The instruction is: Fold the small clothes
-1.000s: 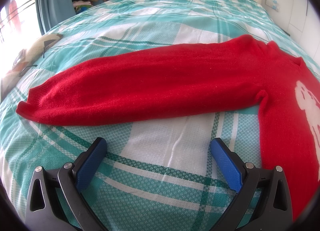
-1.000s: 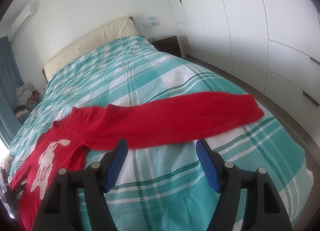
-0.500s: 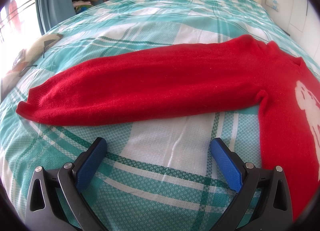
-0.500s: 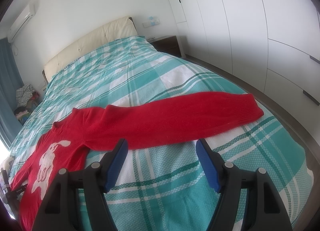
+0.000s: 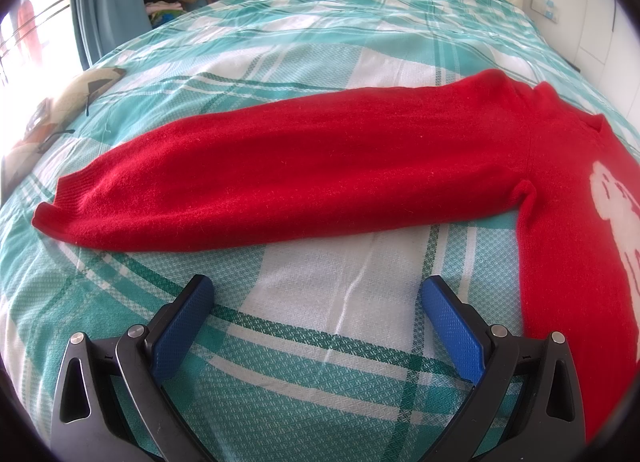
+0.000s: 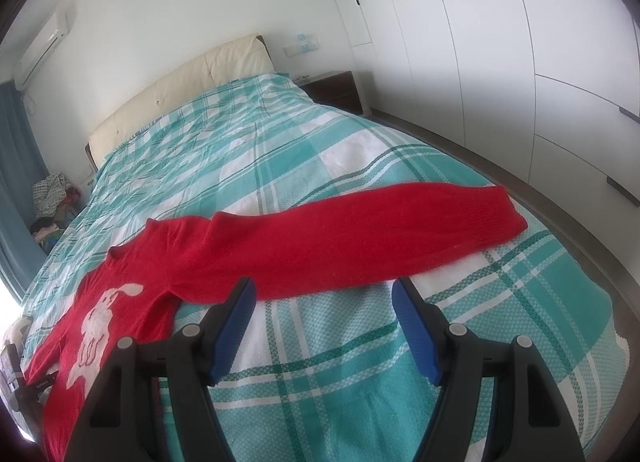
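Both tools, left tool (image 5: 316, 302) and right tool (image 6: 322, 304), hover open above the bed (image 6: 280, 150). A shallow pinch could snag the sweater (image 5: 280, 182) and bunch its sleeve.

Red sweater (image 5: 320, 166), white rabbit motif, flat, sleeves spread on bed

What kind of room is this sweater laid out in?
A home bedroom, most likely: a large bed with a padded headboard, a nightstand beside it and white built-in wardrobes along the wall.
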A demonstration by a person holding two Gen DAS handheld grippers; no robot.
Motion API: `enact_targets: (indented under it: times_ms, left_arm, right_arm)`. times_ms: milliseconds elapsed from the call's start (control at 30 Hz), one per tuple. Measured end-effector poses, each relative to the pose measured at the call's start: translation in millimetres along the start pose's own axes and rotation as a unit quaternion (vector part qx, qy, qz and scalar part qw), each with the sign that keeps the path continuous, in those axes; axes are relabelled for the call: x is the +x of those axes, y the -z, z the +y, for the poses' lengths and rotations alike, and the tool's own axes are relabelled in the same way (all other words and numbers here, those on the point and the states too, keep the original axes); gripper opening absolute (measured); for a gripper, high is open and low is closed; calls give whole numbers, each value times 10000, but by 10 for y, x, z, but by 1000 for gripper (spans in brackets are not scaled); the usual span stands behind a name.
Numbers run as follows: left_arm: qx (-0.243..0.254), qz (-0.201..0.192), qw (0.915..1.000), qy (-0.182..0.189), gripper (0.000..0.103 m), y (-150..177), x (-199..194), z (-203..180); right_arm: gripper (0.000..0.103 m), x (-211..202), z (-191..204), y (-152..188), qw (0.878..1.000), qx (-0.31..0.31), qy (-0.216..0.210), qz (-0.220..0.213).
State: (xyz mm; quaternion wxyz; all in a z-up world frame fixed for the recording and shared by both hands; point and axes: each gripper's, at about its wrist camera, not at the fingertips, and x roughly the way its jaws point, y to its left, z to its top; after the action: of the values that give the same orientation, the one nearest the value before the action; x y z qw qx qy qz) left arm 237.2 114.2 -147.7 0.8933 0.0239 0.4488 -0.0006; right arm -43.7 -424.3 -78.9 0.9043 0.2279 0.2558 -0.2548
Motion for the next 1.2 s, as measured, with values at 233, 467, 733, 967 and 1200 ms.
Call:
enact_targets:
  times_ms: [233,467,733,967,1200]
  left_arm:
    - [0,0,10000,-1,103,0,0,0]
    - [-1,-1,10000,0,103,-3,4,1]
    - [-1,-1,10000,0,103,-2,2,1]
    - [-1,-1,10000,0,103,-1,1,1]
    - [-2,-1,10000,-1,103,-1,2,1]
  right_arm:
    - [70,-4,69,15,9997,-192,136,-13]
    - [70,28,236,68,9972,-673,318,45]
    - [70,25,450,150,9870,-1389,808,-21]
    - [70,39,573,209,9789,-1796,976,-25]
    - [70,59,562,212,9780,-1802,1048,12]
